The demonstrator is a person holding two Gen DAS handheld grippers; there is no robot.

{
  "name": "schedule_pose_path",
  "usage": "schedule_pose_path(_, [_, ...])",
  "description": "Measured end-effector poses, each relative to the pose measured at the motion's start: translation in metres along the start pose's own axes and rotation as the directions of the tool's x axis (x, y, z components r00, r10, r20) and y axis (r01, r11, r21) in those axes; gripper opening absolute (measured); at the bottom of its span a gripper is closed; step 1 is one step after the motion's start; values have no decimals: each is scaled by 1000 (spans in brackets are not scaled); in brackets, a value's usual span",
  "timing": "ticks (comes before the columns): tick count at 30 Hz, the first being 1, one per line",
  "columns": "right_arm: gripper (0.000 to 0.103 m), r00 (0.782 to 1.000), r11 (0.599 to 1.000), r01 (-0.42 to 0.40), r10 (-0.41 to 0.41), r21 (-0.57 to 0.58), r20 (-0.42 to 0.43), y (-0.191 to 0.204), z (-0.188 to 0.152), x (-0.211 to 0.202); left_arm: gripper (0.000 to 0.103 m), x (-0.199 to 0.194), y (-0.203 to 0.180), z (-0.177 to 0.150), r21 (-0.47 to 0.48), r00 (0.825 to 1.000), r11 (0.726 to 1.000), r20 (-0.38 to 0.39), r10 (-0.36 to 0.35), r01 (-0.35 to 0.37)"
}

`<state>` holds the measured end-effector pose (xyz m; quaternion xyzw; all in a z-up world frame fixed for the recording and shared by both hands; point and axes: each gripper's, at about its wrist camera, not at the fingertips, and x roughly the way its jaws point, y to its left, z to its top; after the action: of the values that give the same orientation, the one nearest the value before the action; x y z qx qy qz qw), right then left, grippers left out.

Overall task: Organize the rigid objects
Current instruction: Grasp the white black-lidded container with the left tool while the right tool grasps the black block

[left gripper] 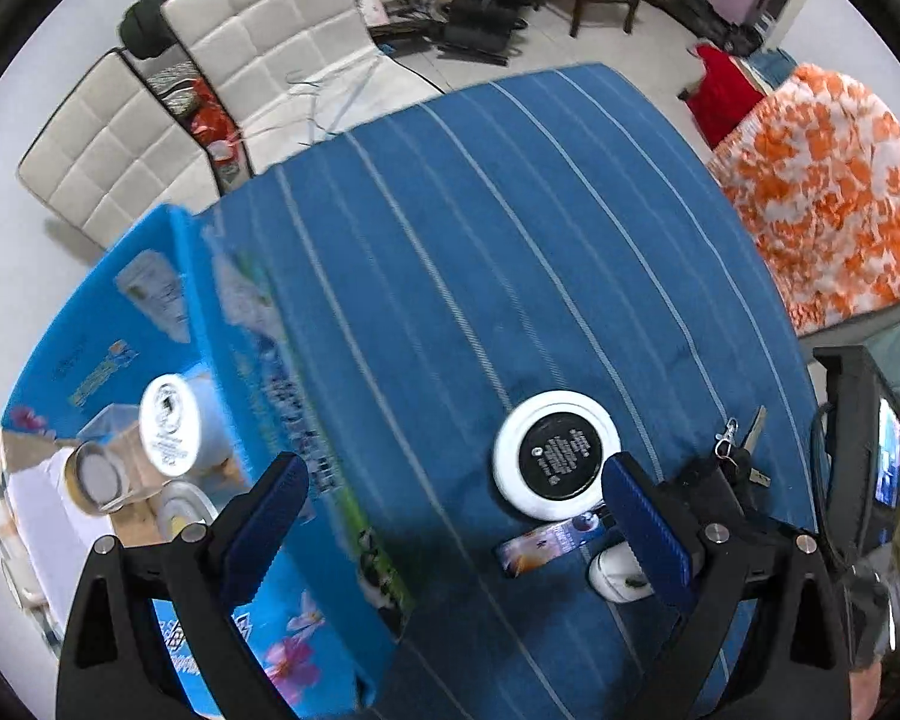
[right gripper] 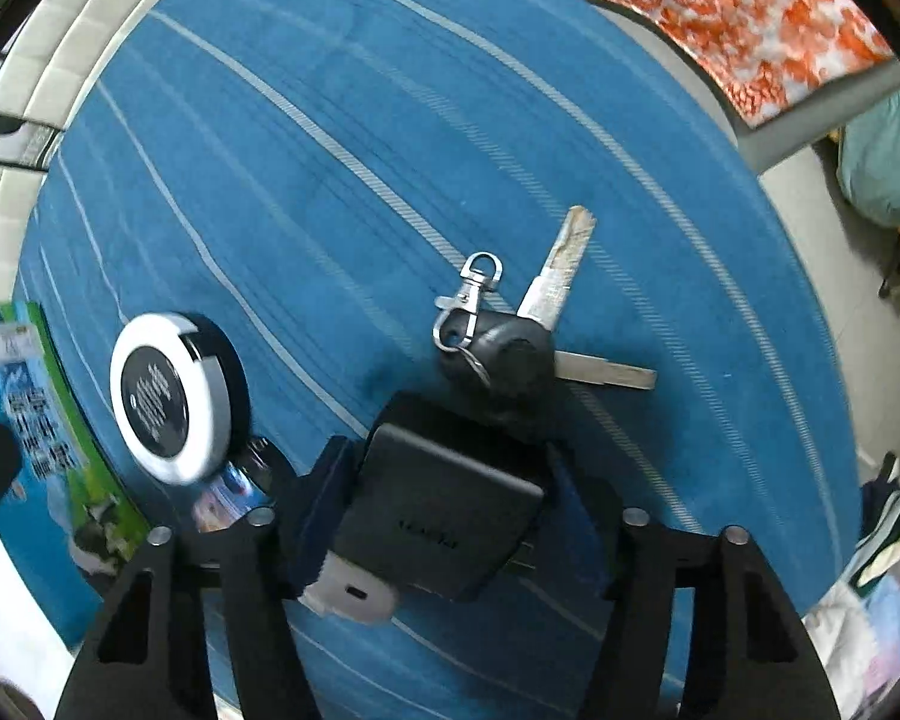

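My right gripper [right gripper: 438,504] is shut on a black box-shaped charger [right gripper: 444,510] just above the blue striped cloth. A bunch of keys [right gripper: 510,336] with a silver clip lies just beyond it. A round white-and-black disc [right gripper: 168,396] lies to its left; it also shows in the left wrist view [left gripper: 555,453]. My left gripper [left gripper: 450,534] is open and empty over the cloth, beside a blue cardboard box [left gripper: 168,396] holding a white jar [left gripper: 171,423] and a tape roll [left gripper: 96,474].
A small colourful packet [left gripper: 549,546] and a white earbud case [left gripper: 615,570] lie near the left gripper's right finger. An orange-and-white cloth [left gripper: 822,186] covers the far right. A white sofa [left gripper: 210,60] stands behind the table [left gripper: 510,210].
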<state>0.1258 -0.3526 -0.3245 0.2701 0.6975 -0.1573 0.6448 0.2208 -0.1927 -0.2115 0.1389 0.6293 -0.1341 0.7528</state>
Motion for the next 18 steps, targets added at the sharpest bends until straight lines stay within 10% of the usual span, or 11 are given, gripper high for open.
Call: schedule_pose_path(18, [60, 991, 945, 113, -85, -306, 103, 4, 18, -29, 100, 85, -39, 11, -35, 971, 993, -211, -116, 111])
